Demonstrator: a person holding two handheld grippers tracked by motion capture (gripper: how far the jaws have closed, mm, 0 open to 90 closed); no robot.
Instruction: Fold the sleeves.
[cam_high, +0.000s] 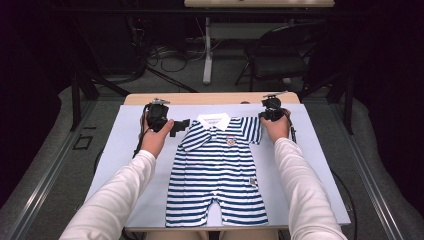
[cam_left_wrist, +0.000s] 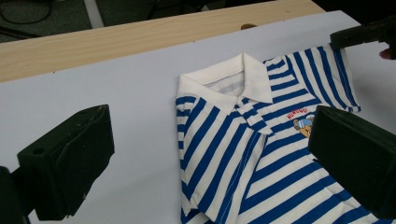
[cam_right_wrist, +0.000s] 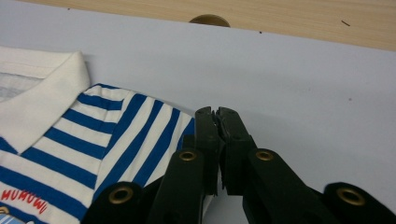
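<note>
Right gripper (cam_right_wrist: 218, 116): jaws closed, apparently pinching the sleeve edge of the striped romper (cam_high: 216, 170), laid flat at frame centre on the white sheet (cam_high: 310, 165). Left gripper (cam_left_wrist: 205, 154): jaws wide, nothing held; the near sleeve is best pinched at its hem.

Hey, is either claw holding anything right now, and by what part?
The right claw is shut at the striped romper's sleeve edge; the left claw holds nothing.
</note>
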